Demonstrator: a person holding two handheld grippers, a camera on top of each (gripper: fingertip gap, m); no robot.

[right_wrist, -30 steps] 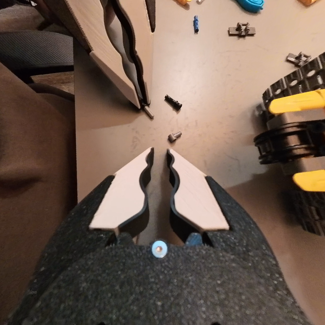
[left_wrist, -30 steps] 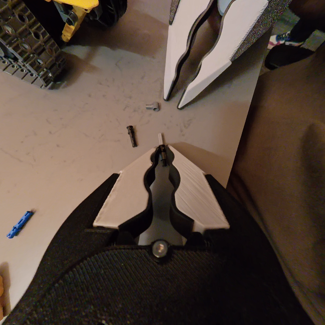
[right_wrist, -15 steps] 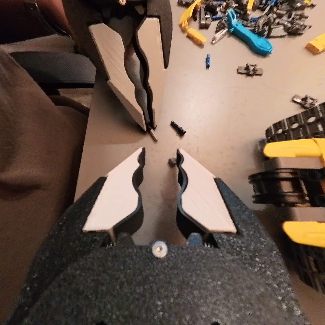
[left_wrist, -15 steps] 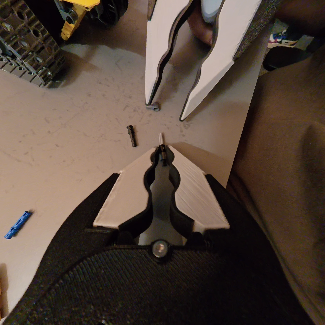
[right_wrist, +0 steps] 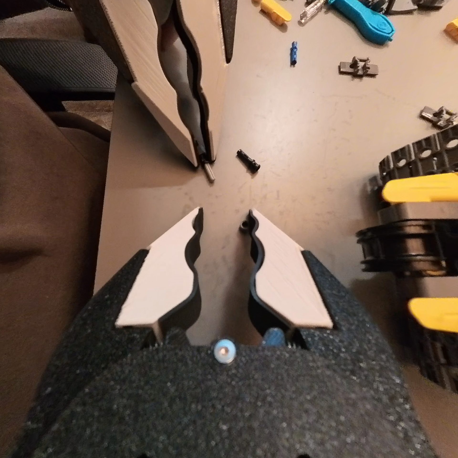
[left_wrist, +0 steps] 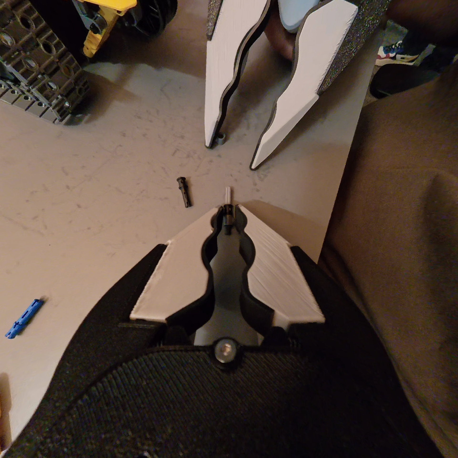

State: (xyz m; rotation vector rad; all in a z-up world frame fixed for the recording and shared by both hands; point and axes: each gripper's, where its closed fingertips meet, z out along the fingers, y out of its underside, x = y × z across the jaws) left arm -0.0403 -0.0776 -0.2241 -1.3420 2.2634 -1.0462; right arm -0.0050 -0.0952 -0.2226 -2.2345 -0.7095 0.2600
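Note:
My left gripper [left_wrist: 228,207] is shut on a black pin with a light grey axle tip [left_wrist: 228,193] that sticks out ahead of the fingertips; it also shows in the right wrist view [right_wrist: 209,173]. My right gripper [right_wrist: 225,213] is open on the tabletop, with a small grey connector [right_wrist: 244,226] between its jaws, right against the right finger [right_wrist: 277,260]. In the left wrist view the right gripper [left_wrist: 230,156] stands ahead, and the connector [left_wrist: 221,138] sits at its left fingertip. A loose black pin [left_wrist: 184,191] [right_wrist: 248,163] lies between the two grippers.
A tracked yellow and black brick vehicle [right_wrist: 421,223] [left_wrist: 44,62] stands beside the grippers. A blue pin [left_wrist: 23,318] [right_wrist: 293,53], grey track links [right_wrist: 358,68], a teal tool [right_wrist: 361,21] and yellow parts [right_wrist: 275,11] lie about. The table edge [left_wrist: 347,173] and brown clothing [left_wrist: 396,247] are close by. The gap from one gripper's tips to the other's is roughly 5 cm.
My right gripper has opened wider and moved forward, so the grey connector now lies between its jaws instead of ahead of them. My left gripper has held still with its pin.

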